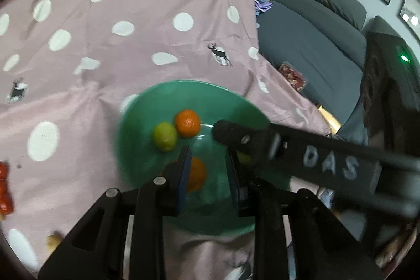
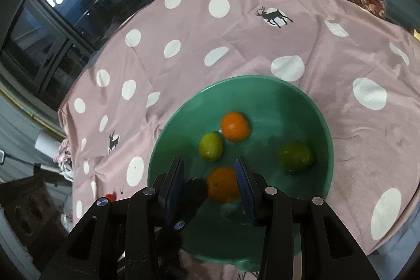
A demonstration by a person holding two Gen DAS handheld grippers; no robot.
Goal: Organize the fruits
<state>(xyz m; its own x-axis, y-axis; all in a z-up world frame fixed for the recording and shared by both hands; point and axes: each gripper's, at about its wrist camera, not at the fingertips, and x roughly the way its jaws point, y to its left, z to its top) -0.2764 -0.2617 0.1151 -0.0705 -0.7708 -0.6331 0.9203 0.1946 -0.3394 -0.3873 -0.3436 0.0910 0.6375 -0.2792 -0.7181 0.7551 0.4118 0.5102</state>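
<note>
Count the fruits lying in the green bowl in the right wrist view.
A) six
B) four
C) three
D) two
B: the bowl holds two oranges and two green fruits.

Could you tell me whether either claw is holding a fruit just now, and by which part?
Neither: the left claw and right claw hover open above the round green bowl; all fruit lies loose inside.
</note>
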